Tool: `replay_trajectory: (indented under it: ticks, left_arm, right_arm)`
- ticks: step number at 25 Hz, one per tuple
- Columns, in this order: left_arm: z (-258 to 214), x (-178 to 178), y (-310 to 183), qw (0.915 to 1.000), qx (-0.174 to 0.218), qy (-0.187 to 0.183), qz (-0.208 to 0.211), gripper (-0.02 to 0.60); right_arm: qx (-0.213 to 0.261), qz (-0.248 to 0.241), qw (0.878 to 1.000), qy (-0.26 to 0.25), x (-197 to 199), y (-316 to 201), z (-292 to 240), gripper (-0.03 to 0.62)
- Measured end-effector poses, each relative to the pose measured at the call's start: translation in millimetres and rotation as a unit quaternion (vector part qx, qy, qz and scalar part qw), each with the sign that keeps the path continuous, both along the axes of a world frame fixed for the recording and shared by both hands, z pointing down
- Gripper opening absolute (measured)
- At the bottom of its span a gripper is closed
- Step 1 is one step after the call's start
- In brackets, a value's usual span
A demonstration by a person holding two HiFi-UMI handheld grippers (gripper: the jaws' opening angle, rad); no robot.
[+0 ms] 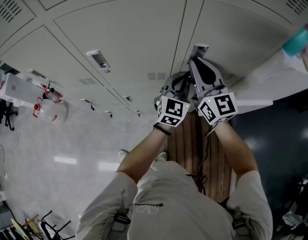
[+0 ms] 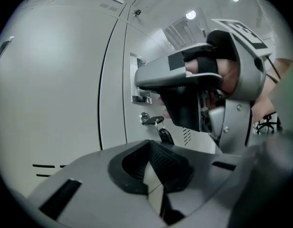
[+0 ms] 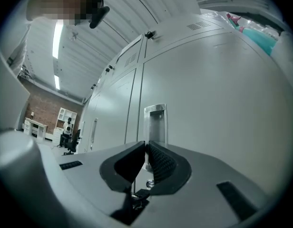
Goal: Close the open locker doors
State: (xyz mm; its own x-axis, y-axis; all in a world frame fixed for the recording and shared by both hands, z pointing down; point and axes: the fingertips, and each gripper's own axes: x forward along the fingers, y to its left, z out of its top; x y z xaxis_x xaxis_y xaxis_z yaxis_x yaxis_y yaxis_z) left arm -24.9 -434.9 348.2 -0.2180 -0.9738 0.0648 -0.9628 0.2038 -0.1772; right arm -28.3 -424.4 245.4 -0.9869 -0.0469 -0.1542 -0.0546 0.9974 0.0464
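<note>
Jaws on my left gripper point(image 2: 149, 164) are clenched together on nothing, pointing level at the grey locker door point(image 2: 141, 39), whose lock has a key point(image 2: 153, 120) in it just ahead. My right gripper point(image 3: 145, 150) has its jaws drawn almost together, tips at that door's chrome recessed handle point(image 3: 155, 122).

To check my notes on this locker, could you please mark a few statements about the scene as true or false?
1. A key is in the lock below the handle. True.
2. The left gripper has its jaws wide open. False: they are shut.
3. The right gripper has its tips up at the handle. True.
4. The left gripper holds the key. False: it holds nothing; the key is in the lock, apart from it.
</note>
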Motion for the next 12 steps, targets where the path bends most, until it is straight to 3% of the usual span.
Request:
replay_trajectory:
  ticks: [2, 8, 12]
  left_arm:
    - [0, 0, 0, 1.0, 0.001, -0.002, 0.002, 0.003]
    - [-3, 1, 4, 0.9999, 0.011, 0.0, 0.012, 0.005]
    - [-22, 7, 40, 0.9988, 0.033, -0.005, 0.035, 0.005]
  right_arm:
    - [0.0, 0.008, 1.0, 0.0, 6, -1, 4, 0.01]
    - [-0.01, 0.023, 1.0, -0.015, 39, 12, 1, 0.009]
    - [-0.019, 0.024, 0.999, -0.013, 65, 37, 0, 0.009]
